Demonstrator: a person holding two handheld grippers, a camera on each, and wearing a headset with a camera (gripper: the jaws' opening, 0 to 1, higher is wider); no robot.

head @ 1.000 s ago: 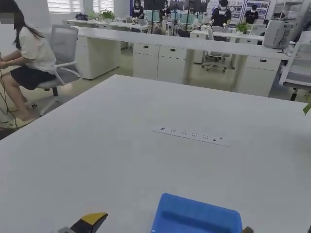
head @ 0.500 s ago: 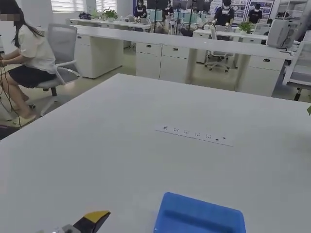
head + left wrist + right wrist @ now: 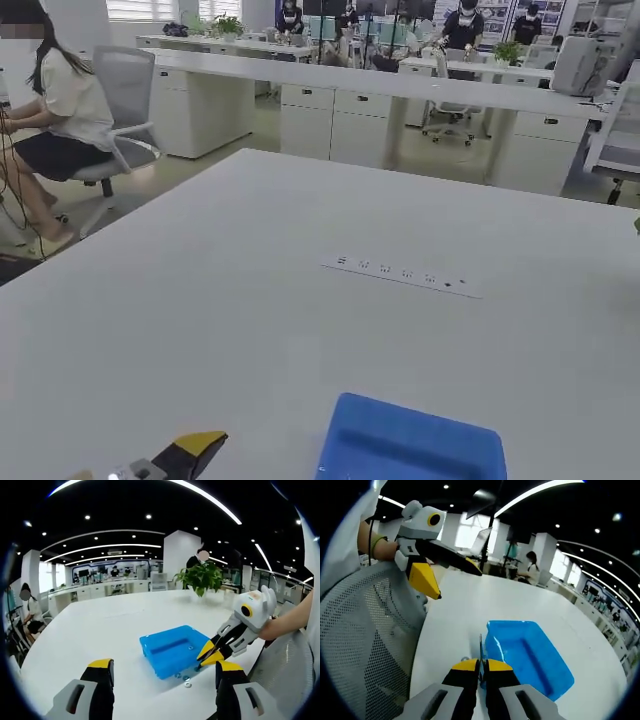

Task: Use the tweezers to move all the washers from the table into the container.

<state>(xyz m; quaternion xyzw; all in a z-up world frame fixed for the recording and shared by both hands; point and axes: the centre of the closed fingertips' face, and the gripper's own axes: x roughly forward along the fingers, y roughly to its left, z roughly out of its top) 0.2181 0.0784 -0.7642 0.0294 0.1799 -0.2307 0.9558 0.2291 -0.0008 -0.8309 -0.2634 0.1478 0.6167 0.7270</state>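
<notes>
Left gripper (image 3: 164,666) jaws apart, right gripper (image 3: 481,666) tight on tweezers (image 3: 480,649); left gripper view: washers (image 3: 187,684) beside container (image 3: 162,655)

The head view's bottom edge cuts off the blue plastic container (image 3: 415,445) and the yellow-tipped left tool (image 3: 190,452); tiny metal washers (image 3: 187,684) blur, uncountable.

One blue container (image 3: 172,652) sits by the worktop's near edge. One of the washers (image 3: 191,648) lies inside it. Two or three more lie on the worktop against its near corner, too small to count surely. There are two grippers, the left gripper (image 3: 459,584) and the right gripper (image 3: 206,656). One pair of tweezers (image 3: 480,647) is clamped in the right one. One power strip (image 3: 405,275) lies mid-worktop. One leafy plant (image 3: 200,577) stands toward a far edge.
</notes>
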